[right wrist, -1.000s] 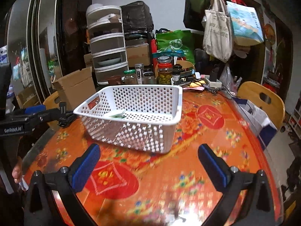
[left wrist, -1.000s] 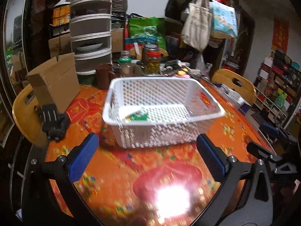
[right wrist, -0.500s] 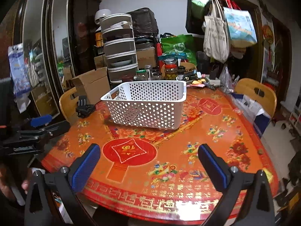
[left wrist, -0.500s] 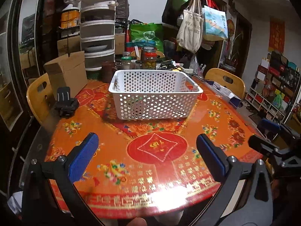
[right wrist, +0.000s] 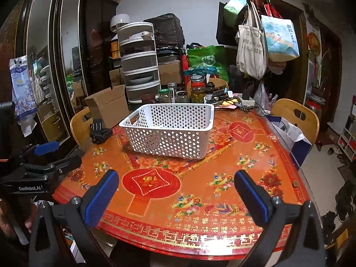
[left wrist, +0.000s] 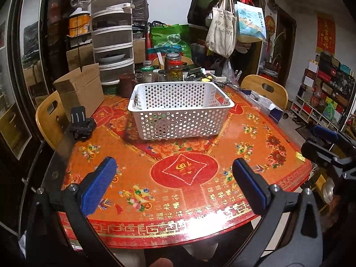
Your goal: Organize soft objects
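Left gripper (left wrist: pixel 174 184) and right gripper (right wrist: pixel 175 189) hovered level above table (left wrist: pixel 244 155) edge, well short of white basket (left wrist: pixel 180 109); jaws apart, holding nothing.

Your left wrist view looks forward from the near edge of the bench (left wrist: pixel 255 146), pulled well back and slightly high. Your right wrist view faces the same way from further right. Both share the white basket (left wrist: pixel 180 109) (right wrist: pixel 169 129) and the cluttered shelving behind.
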A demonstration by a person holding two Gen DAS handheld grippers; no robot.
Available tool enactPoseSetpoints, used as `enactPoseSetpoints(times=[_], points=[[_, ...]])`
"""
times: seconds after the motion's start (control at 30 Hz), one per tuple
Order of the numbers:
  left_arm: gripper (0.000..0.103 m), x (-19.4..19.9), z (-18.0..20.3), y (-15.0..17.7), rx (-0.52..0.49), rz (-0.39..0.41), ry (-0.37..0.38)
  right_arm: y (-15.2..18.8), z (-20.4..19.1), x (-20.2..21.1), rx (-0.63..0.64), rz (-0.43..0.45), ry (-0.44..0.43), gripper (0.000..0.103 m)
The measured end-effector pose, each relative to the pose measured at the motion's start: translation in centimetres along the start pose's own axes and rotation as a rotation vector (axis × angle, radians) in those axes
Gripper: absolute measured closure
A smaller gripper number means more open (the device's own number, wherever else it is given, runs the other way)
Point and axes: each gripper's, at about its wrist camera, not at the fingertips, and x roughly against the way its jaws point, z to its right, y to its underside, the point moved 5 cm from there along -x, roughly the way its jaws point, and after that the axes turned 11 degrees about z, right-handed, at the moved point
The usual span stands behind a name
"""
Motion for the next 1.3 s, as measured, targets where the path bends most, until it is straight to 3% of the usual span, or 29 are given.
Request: enactPoseSetpoints(times=[1.3], points=[[0.000,-1.0,0.3,0.7,-0.012,-0.015,0.018,0.5,-0.1,-0.2,0.003,-0.011,-0.009,0.000]])
